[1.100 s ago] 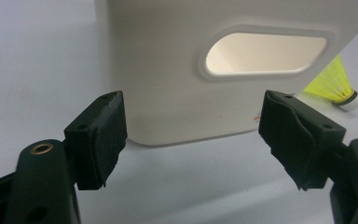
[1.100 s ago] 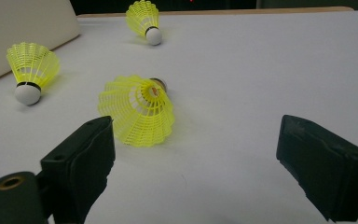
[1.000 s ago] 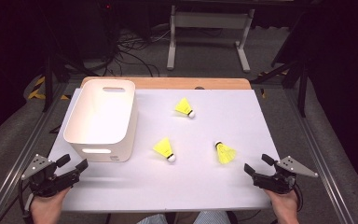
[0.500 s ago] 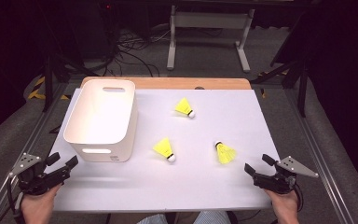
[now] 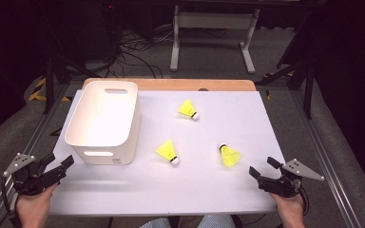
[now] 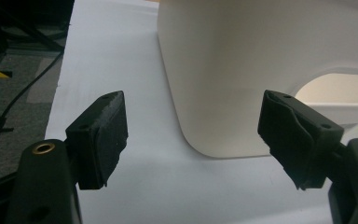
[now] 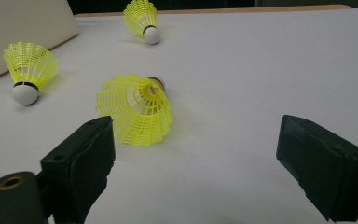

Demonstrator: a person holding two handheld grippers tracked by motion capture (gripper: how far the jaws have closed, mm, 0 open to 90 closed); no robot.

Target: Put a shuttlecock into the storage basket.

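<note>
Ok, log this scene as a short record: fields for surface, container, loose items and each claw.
surface: white table top
container: white bin, upright at the left of the table, nothing visible inside
loose items: three yellow shuttlecocks, far, middle, right, all lying on the table outside the bin
left claw: open, holds nothing, near the bin's front left corner
right claw: open, holds nothing, nearest the right shuttlecock

The high view looks forward and down over the whole table. The left gripper view sits low, close to the bin ahead of its jaws. The right gripper view skims the tabletop toward three shuttlecocks beyond its jaws; both overlap the high view.
</note>
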